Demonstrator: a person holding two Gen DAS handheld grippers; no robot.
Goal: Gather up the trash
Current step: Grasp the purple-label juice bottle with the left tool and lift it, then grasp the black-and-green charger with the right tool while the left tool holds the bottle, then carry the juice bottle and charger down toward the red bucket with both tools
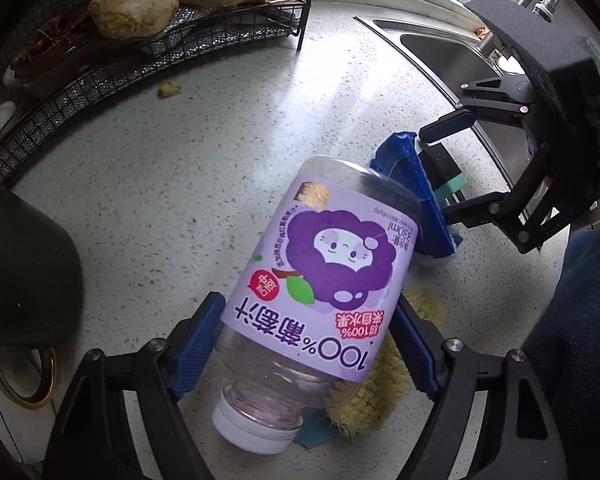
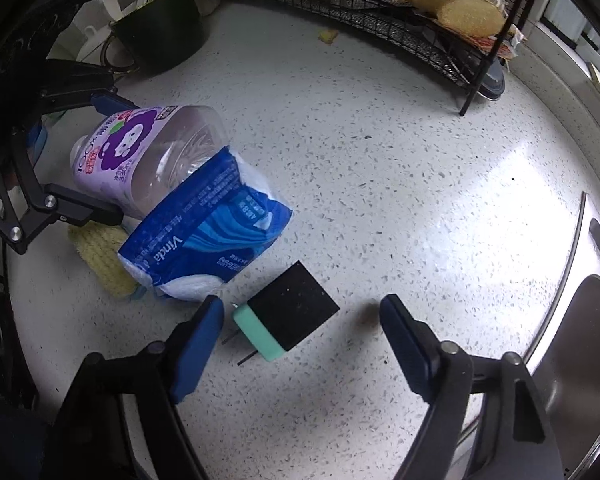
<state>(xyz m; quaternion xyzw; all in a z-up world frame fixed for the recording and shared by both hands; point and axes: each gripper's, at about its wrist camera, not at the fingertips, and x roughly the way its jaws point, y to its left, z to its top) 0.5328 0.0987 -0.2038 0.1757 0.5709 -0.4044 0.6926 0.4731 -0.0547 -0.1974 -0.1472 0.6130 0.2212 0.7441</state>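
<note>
A clear plastic juice bottle [image 1: 320, 264] with a purple grape label and white cap lies tilted on the speckled counter. My left gripper [image 1: 308, 312] is shut on it, its blue pads pressing on both sides of the label. The bottle's base rests against a crumpled blue tissue pack [image 2: 208, 236]. Just below that pack lies a black plug adapter [image 2: 292, 316] with a teal face and two prongs. My right gripper [image 2: 302, 308] is open around it, the left finger close to the teal end, the right finger well apart. A yellow fibre scrubber [image 1: 380, 392] lies under the bottle.
A black wire rack [image 1: 220, 36] holding ginger roots stands at the back. A dark green mug [image 1: 24, 264] with a gold rim is on the left. The steel sink [image 2: 580, 320] borders the counter on the right. A small yellow scrap [image 1: 168, 90] lies near the rack.
</note>
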